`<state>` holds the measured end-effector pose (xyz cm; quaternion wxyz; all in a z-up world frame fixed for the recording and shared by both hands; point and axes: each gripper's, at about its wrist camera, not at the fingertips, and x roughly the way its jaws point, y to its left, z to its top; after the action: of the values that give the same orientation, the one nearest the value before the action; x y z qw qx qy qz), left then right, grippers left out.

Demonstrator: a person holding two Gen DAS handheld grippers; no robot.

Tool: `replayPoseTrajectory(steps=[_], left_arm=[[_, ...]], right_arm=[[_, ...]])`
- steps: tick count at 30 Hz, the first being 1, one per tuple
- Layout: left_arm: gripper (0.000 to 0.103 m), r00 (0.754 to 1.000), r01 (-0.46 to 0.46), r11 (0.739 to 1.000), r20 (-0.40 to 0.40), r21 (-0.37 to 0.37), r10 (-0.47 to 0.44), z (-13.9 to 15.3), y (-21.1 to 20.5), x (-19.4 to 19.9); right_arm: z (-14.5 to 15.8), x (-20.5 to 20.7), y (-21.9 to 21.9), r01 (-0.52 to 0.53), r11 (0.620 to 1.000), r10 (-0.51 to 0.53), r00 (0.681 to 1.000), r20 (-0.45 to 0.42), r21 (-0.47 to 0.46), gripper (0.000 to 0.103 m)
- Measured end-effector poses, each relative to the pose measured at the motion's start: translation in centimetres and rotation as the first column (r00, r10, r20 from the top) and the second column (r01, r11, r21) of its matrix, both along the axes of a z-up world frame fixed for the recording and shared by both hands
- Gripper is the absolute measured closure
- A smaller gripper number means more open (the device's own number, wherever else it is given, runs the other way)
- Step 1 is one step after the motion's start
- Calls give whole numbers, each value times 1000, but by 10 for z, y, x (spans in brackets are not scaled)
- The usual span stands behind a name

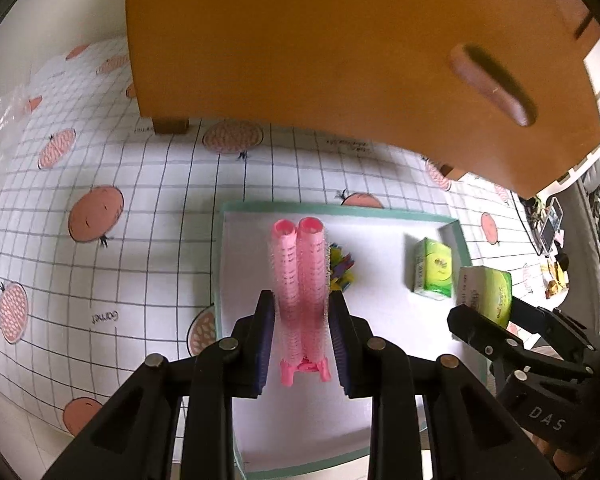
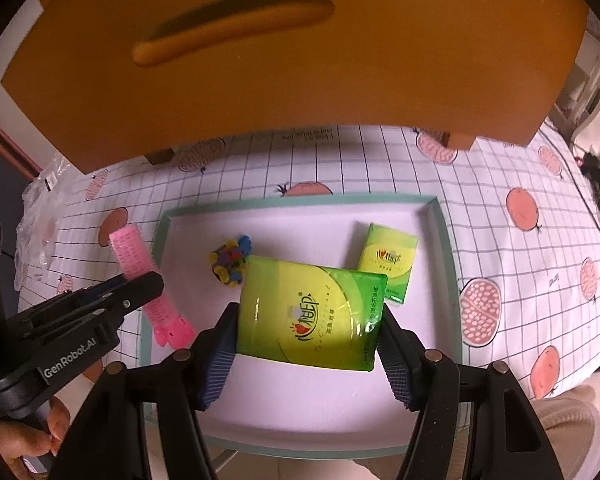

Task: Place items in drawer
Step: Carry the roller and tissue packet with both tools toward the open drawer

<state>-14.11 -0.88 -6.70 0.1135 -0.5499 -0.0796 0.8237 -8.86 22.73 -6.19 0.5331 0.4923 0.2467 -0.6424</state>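
My left gripper [image 1: 302, 312] is shut on a pink double hair-roller clip [image 1: 302, 280], held above the white tray [image 1: 380, 216]; the same clip [image 2: 140, 268] shows at the left of the right wrist view. My right gripper [image 2: 308, 328] is shut on a green tissue pack [image 2: 312, 312], also lifted over the tray [image 2: 300, 200]. A second, smaller green tissue pack [image 2: 388, 260] and a little heap of coloured pins [image 2: 230, 260] lie in the tray. The orange wooden drawer front [image 2: 300, 60] with its long handle [image 2: 232, 20] fills the top of both views and looks closed.
The tablecloth [image 1: 120, 200] is white with a grid and pink fruit prints. Clear plastic bags [image 2: 36, 208] lie at the table's left edge. Clutter [image 1: 552, 248] sits beyond the right edge. A hand [image 2: 32, 440] grips the left tool's handle.
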Motion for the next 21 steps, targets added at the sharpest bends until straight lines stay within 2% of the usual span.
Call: replayPoseTrajectory(steps=[5, 10, 17, 21], left_arm=[[75, 998, 13, 1000, -69, 23, -11, 31, -2, 1], [75, 984, 34, 998, -176, 52, -24, 77, -5, 6], [75, 932, 67, 995, -361, 75, -35, 154, -6, 10], [75, 904, 75, 995, -425, 64, -41, 185, -3, 3]], right_arm=[[16, 0, 1, -10, 999, 9, 1000, -15, -42, 35], [46, -2, 2, -23, 993, 19, 999, -36, -114, 35], [106, -10, 3, -46, 966, 32, 998, -59, -254, 35], [139, -19, 2, -50, 944, 23, 996, -86, -327, 35]])
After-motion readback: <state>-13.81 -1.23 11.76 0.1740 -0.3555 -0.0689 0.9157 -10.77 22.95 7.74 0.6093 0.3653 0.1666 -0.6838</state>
